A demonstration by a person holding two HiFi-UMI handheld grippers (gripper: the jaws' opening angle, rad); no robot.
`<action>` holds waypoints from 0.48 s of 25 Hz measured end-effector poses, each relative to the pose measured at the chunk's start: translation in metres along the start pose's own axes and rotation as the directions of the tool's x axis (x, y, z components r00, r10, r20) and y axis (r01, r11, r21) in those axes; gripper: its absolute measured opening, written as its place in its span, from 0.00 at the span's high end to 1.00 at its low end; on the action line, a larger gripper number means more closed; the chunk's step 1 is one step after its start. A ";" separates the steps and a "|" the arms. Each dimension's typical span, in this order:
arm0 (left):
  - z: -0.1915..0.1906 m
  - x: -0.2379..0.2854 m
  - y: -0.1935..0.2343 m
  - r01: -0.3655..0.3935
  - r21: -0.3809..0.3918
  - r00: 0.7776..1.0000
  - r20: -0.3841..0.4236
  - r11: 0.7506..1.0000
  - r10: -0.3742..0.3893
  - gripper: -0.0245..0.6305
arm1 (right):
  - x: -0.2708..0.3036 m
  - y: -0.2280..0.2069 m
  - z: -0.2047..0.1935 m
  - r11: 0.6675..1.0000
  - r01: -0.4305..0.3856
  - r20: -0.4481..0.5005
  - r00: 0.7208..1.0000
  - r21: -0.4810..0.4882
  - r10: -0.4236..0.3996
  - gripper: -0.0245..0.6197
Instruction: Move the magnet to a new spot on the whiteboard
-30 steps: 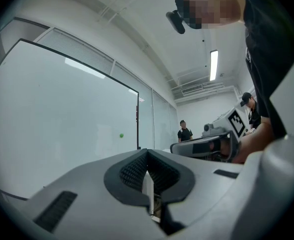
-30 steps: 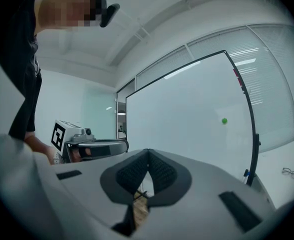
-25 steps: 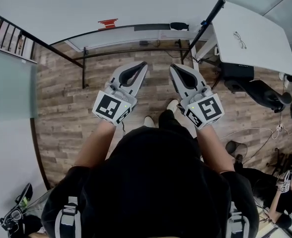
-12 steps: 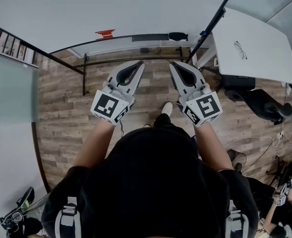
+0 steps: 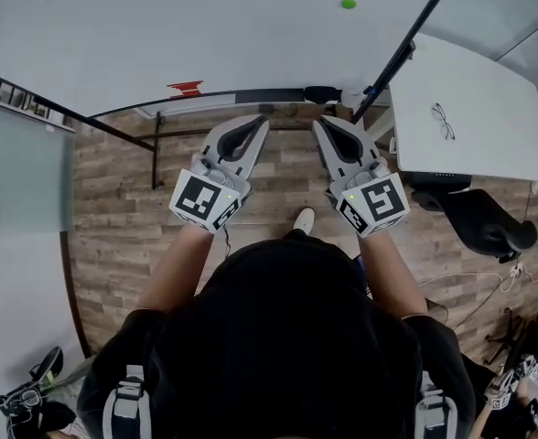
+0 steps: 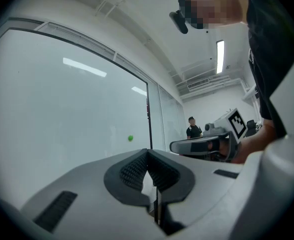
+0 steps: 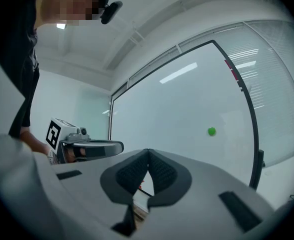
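Observation:
A small round green magnet (image 5: 348,4) sticks to the whiteboard (image 5: 205,26) ahead of me; it also shows as the green magnet (image 6: 130,138) in the left gripper view and the green magnet (image 7: 212,131) in the right gripper view. My left gripper (image 5: 263,120) and right gripper (image 5: 318,123) are held side by side, level, pointing at the board and well short of it. Both are shut with nothing between their jaws. Each gripper view shows the other gripper alongside.
The whiteboard's tray holds a red piece (image 5: 185,88) and a black eraser (image 5: 322,93). A black frame post (image 5: 402,51) stands at the board's right edge. A white table (image 5: 475,108) with glasses (image 5: 442,122) and an office chair (image 5: 475,213) are on the right. A person (image 6: 192,129) stands far off.
Both grippers and I have moved forward towards the whiteboard. The green magnet has come into the head view and slid lower in it; the tray and table sit nearer.

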State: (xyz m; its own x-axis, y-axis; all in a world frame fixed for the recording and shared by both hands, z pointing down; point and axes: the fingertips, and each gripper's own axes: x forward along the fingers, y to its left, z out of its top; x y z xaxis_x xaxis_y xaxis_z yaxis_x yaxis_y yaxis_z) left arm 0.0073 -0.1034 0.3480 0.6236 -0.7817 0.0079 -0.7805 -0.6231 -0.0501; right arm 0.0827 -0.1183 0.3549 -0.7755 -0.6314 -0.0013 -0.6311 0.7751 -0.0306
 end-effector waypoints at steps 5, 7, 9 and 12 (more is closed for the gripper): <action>-0.001 0.041 0.009 -0.012 -0.003 1.000 -0.010 1.000 0.012 0.96 | 0.012 -0.040 0.001 1.000 -0.014 0.000 1.000 0.001 0.014 0.96; 0.000 0.056 0.011 -0.019 -0.001 1.000 -0.010 1.000 0.019 0.96 | 0.014 -0.056 0.002 1.000 -0.012 0.005 1.000 0.001 0.012 0.96; 0.001 0.069 0.013 -0.027 -0.002 1.000 -0.010 1.000 0.027 0.96 | 0.016 -0.067 0.001 1.000 -0.015 0.004 1.000 0.005 0.015 0.96; 0.001 0.083 0.014 -0.037 -0.005 0.999 -0.007 0.999 0.037 0.96 | 0.020 -0.078 0.001 1.000 -0.029 0.005 1.000 -0.002 0.029 0.96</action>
State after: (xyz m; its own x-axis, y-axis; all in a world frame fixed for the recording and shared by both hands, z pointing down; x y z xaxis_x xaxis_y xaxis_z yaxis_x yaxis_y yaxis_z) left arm 0.0484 -0.1770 0.3471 0.5941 -0.8043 0.0129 -0.8032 -0.5940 -0.0452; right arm 0.1166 -0.1915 0.3564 -0.7934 -0.6087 -0.0070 -0.6083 0.7932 -0.0285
